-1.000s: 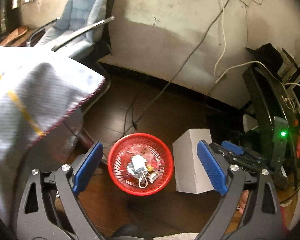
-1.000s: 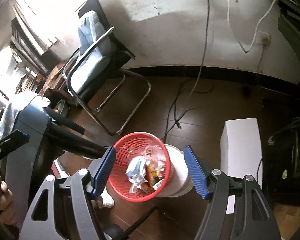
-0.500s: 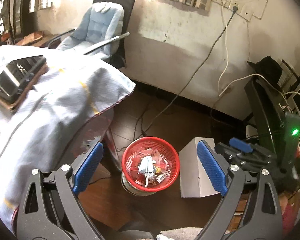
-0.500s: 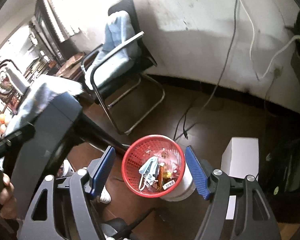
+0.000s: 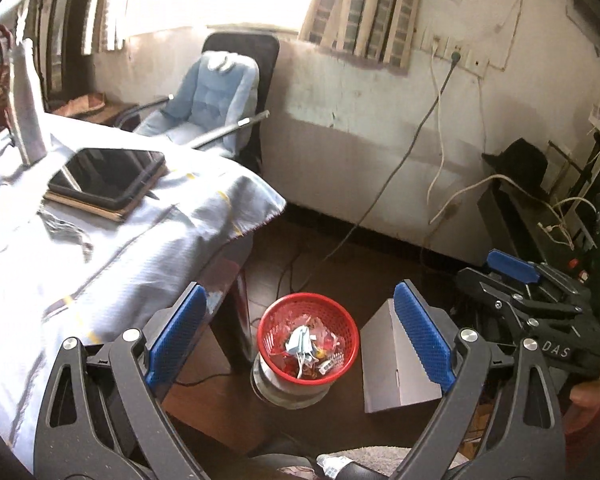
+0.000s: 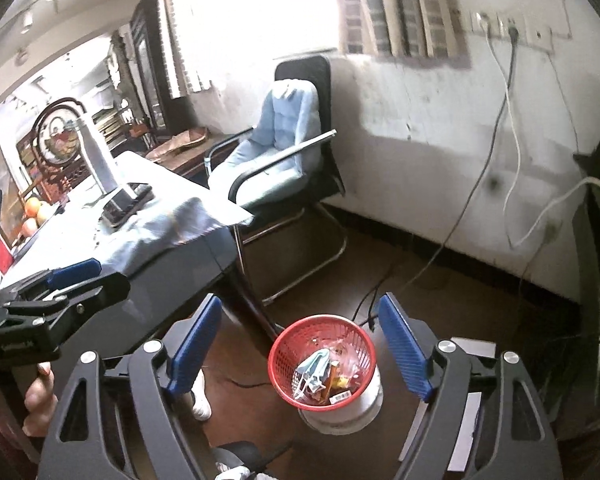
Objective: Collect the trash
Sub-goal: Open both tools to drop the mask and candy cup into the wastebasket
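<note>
Trash [image 5: 306,350] lies in red basket [image 5: 342,322] on floor | left gripper [image 5: 300,332] spread, empty | right gripper [image 6: 300,354] jaws opening, nothing between

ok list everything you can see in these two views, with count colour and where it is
basket: one, red, on the floor by the table, on a white drum
trash: several pieces, pale blue mask and wrappers, in the basket
box: one, white, floor right of the basket
table: one, under a pale blue cloth, left
tablet: one, black, on the table
bottle: one, silver, on the table's far end
chair: one, black with blue cushion, by the wall
cables: several, dark and white, from wall sockets
left gripper: blue pads, empty
right gripper: blue pads, opening, empty
</note>
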`<state>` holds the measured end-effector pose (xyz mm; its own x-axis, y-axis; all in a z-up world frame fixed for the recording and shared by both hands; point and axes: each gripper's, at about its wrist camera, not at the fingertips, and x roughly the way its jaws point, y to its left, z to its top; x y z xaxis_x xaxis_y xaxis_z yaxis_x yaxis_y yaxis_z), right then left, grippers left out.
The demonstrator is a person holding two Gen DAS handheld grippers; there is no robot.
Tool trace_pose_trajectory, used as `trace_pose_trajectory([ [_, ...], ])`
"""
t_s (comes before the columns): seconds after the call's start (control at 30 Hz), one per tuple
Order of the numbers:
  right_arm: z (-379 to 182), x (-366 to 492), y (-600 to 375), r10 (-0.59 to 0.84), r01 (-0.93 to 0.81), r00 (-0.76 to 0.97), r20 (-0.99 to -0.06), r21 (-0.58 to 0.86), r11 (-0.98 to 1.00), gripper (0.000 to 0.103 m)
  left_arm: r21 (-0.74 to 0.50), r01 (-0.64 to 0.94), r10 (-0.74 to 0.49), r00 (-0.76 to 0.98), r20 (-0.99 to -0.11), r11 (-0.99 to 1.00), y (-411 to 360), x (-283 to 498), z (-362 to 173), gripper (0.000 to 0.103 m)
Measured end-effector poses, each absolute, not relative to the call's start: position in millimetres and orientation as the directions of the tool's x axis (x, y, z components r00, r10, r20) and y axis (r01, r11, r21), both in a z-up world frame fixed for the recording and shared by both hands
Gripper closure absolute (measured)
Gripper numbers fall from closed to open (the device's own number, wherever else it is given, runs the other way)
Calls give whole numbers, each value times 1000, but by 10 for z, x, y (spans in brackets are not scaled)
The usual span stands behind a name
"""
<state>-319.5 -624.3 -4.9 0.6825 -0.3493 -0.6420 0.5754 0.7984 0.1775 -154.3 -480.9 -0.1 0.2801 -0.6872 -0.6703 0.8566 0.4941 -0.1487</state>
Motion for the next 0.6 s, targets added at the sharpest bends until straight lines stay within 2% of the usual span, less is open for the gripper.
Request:
trace_pose_trajectory([
  [0.37,316,-3319,-5881,-387,557,693,-608,111,823,15,-93,840,-699,379,-606,535,-4426,-1690,203,7],
  [0.47,363,-3340,-5848,-405,568,689,-601,101,817,9,-83,833,-691,394,-607,547,-4395,-1708,185,7],
  [0.6,326,-3332,-5878,-408,587,677,-612,115,802,8,-80,833,-674,383,-632,548,-4427,-1702,94,7],
])
